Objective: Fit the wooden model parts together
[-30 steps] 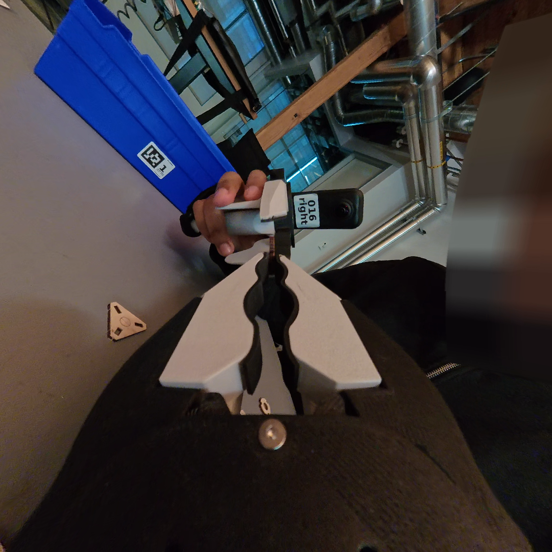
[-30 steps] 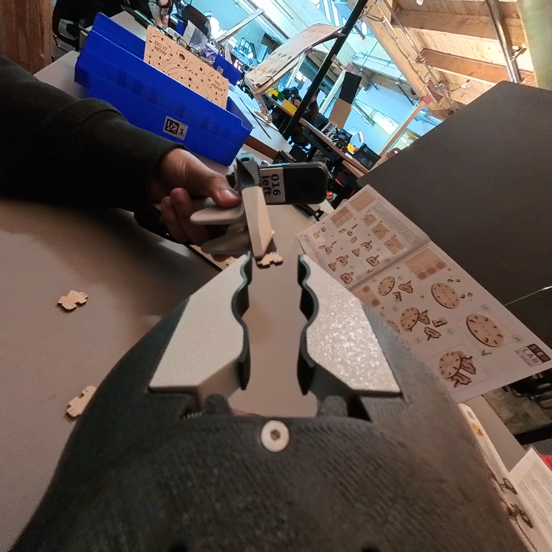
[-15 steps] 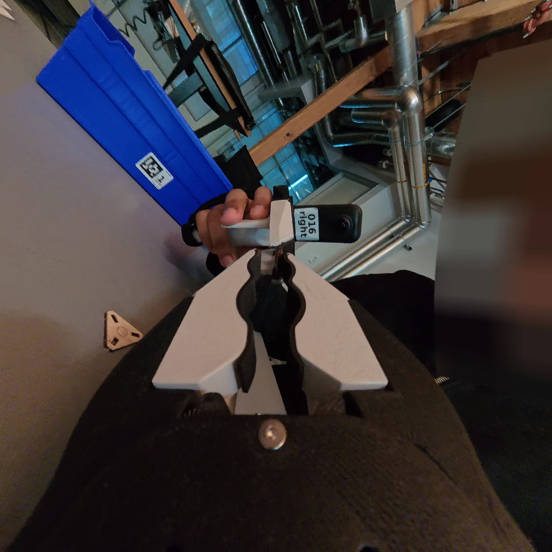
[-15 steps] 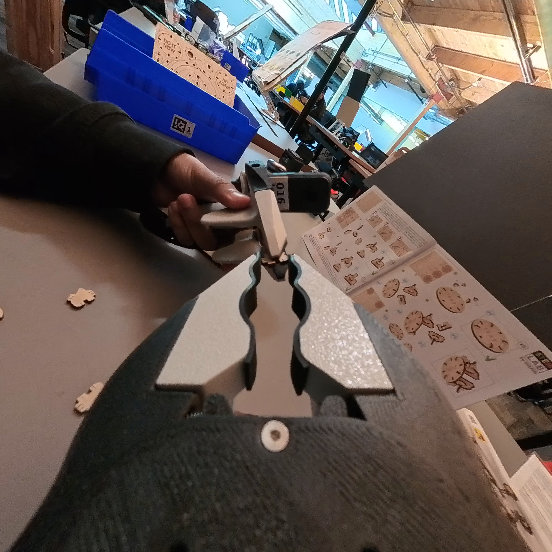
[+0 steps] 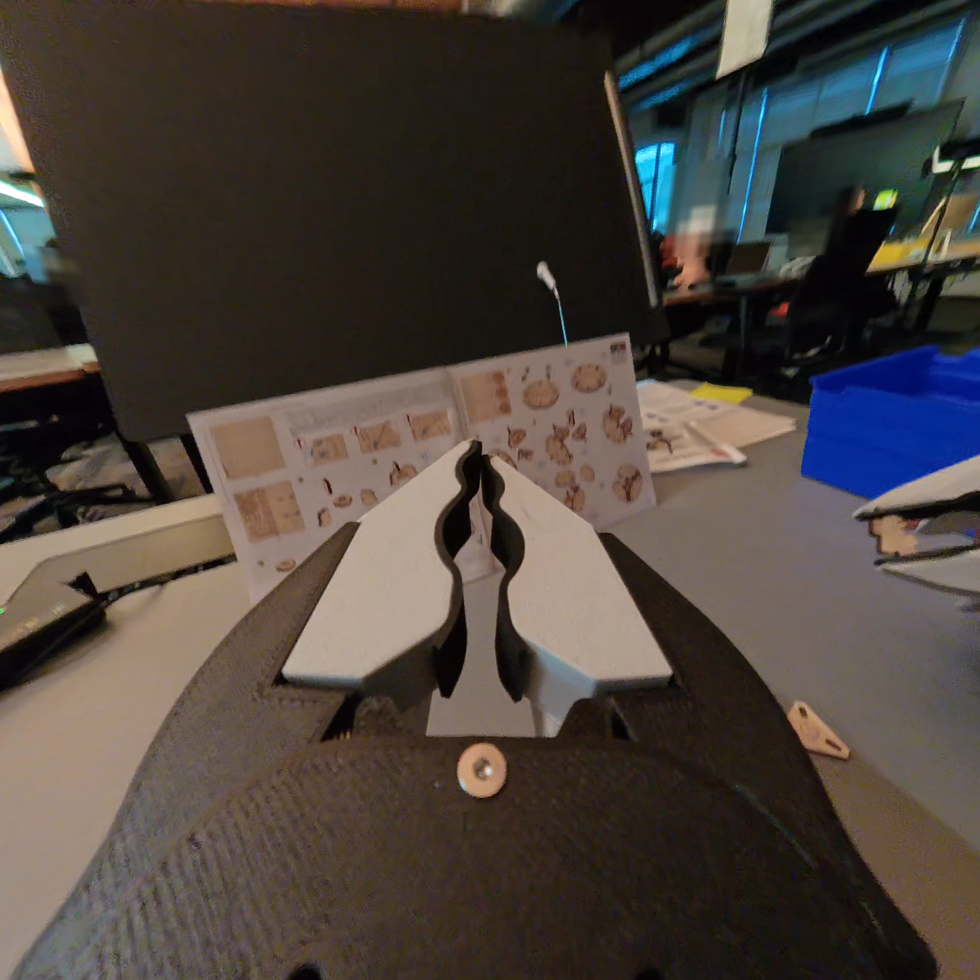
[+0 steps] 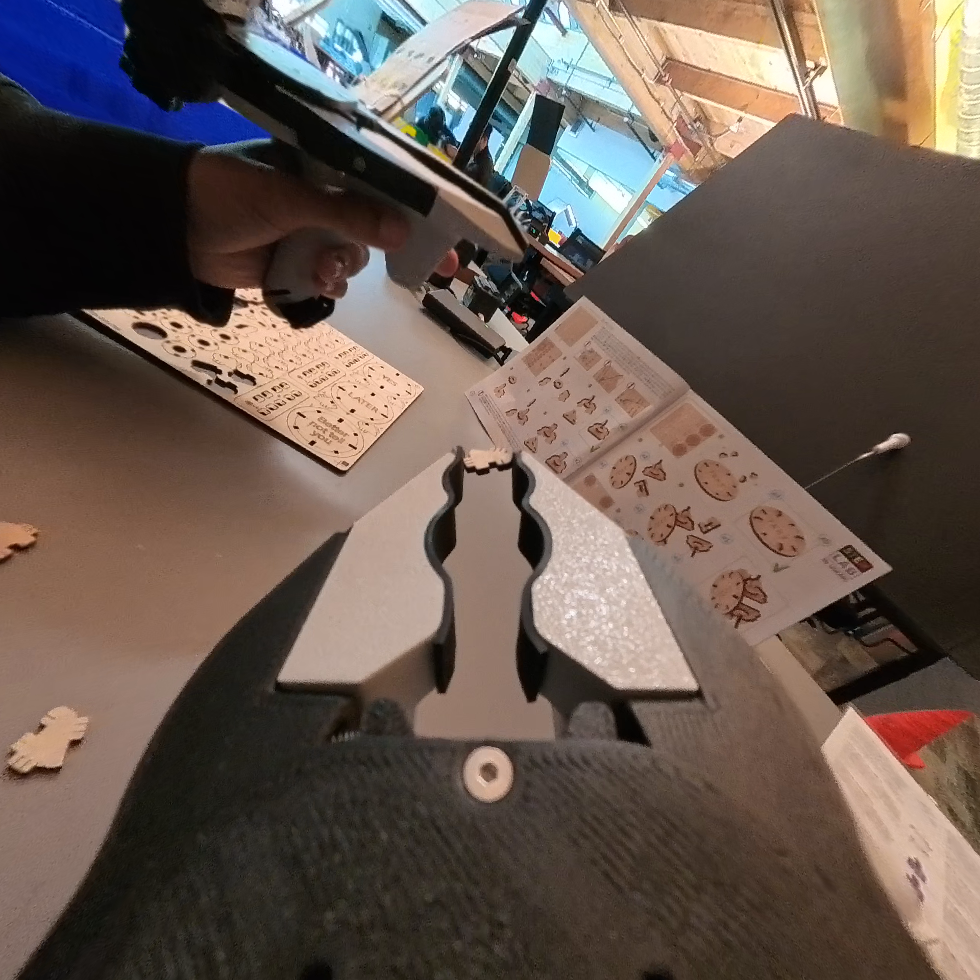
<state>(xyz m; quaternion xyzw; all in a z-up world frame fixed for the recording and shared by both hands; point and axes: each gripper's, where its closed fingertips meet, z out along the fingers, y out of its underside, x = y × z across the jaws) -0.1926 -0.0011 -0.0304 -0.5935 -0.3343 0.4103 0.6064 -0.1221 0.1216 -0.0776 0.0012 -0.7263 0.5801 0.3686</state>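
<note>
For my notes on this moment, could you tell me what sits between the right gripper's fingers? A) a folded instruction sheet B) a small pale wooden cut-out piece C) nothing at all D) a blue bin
B: a small pale wooden piece spans the tips of the right gripper, raised above the grey table.

Workshop, timber beams [image 6: 705, 79], desks [image 5: 795, 281], bins [image 5: 896, 419]
</note>
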